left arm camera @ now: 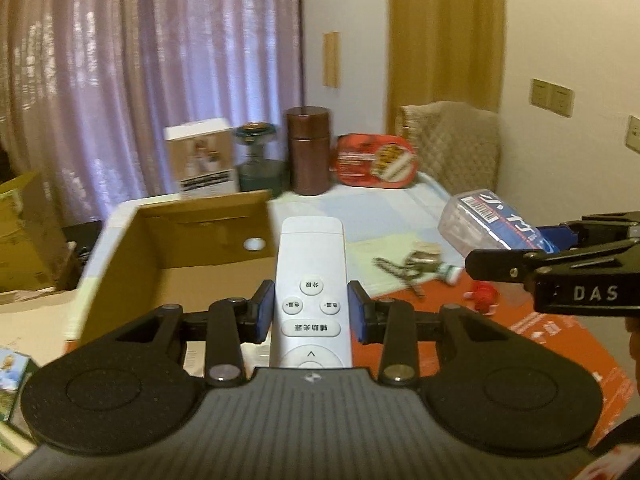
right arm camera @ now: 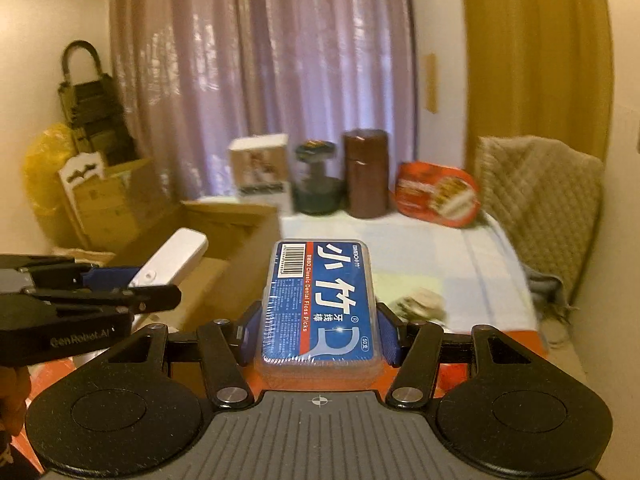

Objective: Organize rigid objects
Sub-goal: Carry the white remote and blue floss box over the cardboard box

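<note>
A: left gripper [left arm camera: 311, 310]?
B: clamping the white remote [left arm camera: 311, 276], held beside the cardboard box [left arm camera: 192, 248]
A: right gripper [right arm camera: 320, 330]?
B: gripping the floss box [right arm camera: 320, 300] above the tabletop [right arm camera: 420, 248]

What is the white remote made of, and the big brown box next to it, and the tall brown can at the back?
White remote: looks like smooth matte plastic, with raised round buttons.
Cardboard box: plain brown cardboard, dull, with a folded flap and a punched hole.
Tall brown canister: unclear; glossy reddish brown with a lid seam, maybe metal or lacquered wood.
</note>
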A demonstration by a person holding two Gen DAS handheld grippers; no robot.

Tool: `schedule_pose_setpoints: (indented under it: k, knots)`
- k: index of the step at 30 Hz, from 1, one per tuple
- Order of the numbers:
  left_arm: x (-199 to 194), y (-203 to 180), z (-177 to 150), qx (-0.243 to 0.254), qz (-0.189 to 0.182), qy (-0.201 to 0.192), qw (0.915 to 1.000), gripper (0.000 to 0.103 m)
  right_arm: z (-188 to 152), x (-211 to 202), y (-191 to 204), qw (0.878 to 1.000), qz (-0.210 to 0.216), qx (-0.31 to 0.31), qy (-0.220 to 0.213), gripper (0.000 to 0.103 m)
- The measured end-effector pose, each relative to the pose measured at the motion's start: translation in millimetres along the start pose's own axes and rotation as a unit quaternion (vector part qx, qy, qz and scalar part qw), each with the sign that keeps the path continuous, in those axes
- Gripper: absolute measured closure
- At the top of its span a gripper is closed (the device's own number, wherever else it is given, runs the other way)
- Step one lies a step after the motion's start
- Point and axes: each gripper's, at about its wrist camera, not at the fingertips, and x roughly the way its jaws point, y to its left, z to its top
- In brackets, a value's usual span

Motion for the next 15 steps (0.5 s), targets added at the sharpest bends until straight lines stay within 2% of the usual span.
schedule_pose_setpoints:
  k: [8, 15]
  knots:
    - [-6, 77, 8, -0.015, 0.041, 0.006, 0.9990, 0.070, 21, 51, 64, 0.999, 0.049, -0.020, 0.007, 0.049]
    - [17, 122, -1, -0.026, 0.055, 0.027, 0.9978, 0.070, 11, 105, 89, 0.997, 0.077, -0.012, 0.029, 0.049]
